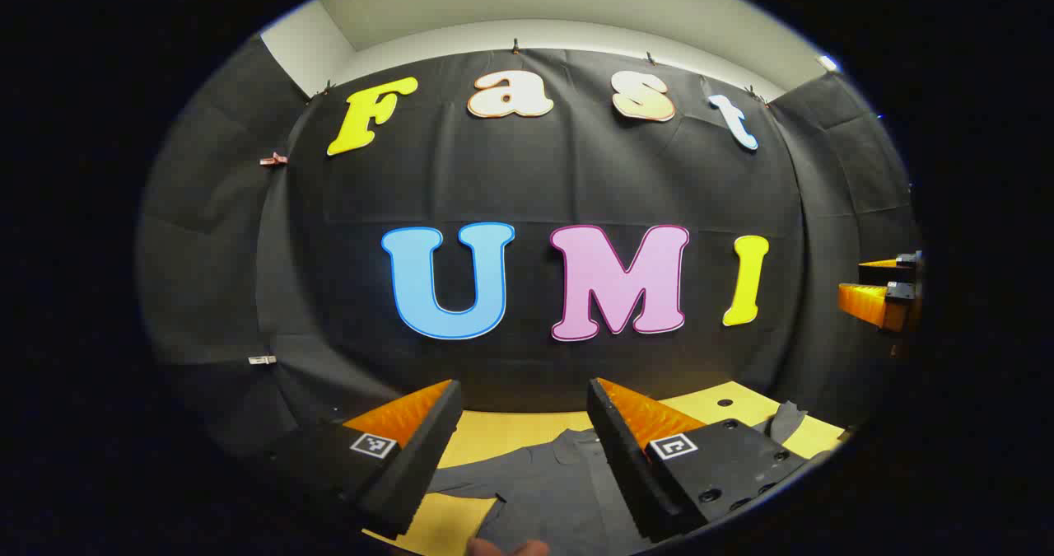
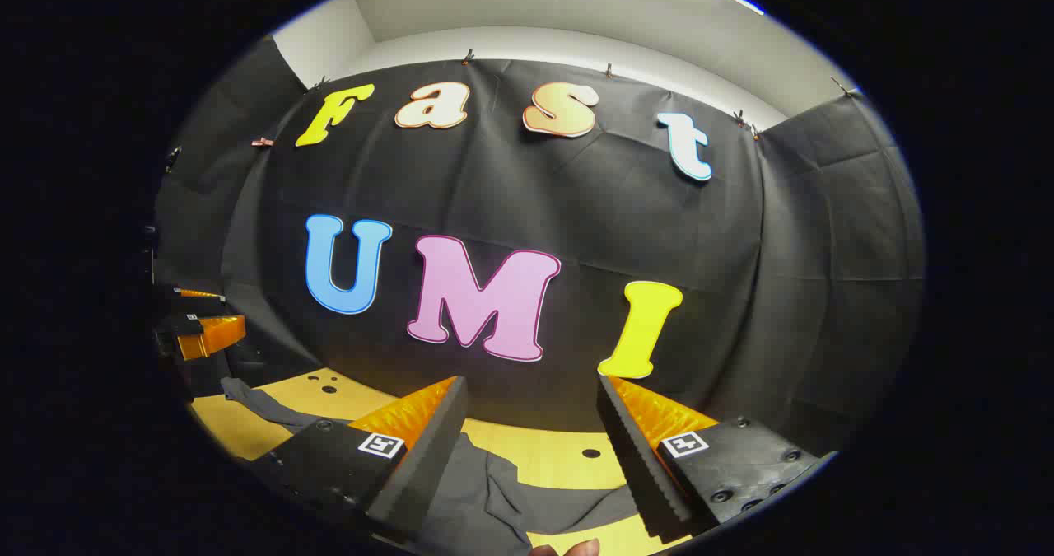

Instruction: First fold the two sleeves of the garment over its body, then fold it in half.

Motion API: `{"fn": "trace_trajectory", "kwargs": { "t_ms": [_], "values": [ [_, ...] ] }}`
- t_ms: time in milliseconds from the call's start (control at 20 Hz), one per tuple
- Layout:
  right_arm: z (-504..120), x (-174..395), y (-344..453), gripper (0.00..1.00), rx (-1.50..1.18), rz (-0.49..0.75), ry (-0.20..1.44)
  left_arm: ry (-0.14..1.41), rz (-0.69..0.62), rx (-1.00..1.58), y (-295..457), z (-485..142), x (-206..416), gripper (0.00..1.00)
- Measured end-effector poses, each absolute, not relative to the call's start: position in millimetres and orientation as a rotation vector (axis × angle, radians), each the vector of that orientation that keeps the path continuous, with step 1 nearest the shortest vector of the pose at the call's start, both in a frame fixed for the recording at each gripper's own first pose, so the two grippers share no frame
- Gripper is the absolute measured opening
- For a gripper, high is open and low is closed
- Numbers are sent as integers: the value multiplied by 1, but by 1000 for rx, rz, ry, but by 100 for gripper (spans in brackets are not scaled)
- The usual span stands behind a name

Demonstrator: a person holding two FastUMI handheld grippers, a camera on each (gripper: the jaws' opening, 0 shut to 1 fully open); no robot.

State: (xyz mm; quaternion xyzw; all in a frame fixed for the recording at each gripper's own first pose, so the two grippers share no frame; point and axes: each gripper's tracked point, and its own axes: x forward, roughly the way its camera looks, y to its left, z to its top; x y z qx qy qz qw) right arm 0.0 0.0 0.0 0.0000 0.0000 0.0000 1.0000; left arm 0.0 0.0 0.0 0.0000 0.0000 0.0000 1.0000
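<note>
A: Left tongs (image 1: pixel 523 424) — state?

B: Fingers are seen spread wide apart in the left gripper view, nothing held between them. They are raised above the bench (image 1: pixel 527 428), pointed toward the booth's back wall.

A: Right tongs (image 2: pixel 531 424)?

B: The same is noted in the right gripper view: fingers parted, gap empty, held above the bench and clear of the cloth.

A: Where is the garment (image 1: pixel 560 478) located?

B: It is laid flat on the yellow bench, below and ahead of both tongs. In the left gripper view the dark grey body is seen through the gap between the fingers, with what appears to be a collar at its far end and one sleeve (image 1: pixel 465 480) stretched out to the left. Another piece of the cloth (image 1: pixel 786 420) is seen at the far right of the bench, past the right finger.

A: And from the other side?

B: In the right gripper view the garment (image 2: pixel 486 490) is seen between the fingers with creases in it, and a sleeve (image 2: pixel 259 404) is run out to the left along the bench, unfolded.

A: Anything else recorded?

B: The right tongs are seen at the right edge of the left gripper view, well apart; the left tongs are seen likewise at the left edge of the right gripper view. A fingertip (image 1: pixel 506 546) is seen at the bottom edge.
</note>
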Motion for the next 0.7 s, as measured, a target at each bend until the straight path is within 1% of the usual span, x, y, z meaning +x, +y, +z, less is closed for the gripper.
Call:
{"fn": "trace_trajectory", "kwargs": {
  "t_ms": [50, 200, 600, 650, 700],
  "values": [
    [-2, 4, 0, 92, 6, 3, 2, -3, -1, 2, -3, 1, 4, 96],
    [-6, 9, -2, 92, 14, 11, 5, -9, -13, 20, -16, 7, 17, 96],
    [-15, 17, -16, 92, 18, 9, 16, -3, -41, 29, -37, 5, 26, 96],
    [-15, 18, -17, 97, 25, 10, 13, -1, -44, 29, -40, 5, 28, 96],
    [-15, 19, -18, 92, 26, 9, 11, -1, -48, 30, -43, 6, 29, 96]
  ]
}}
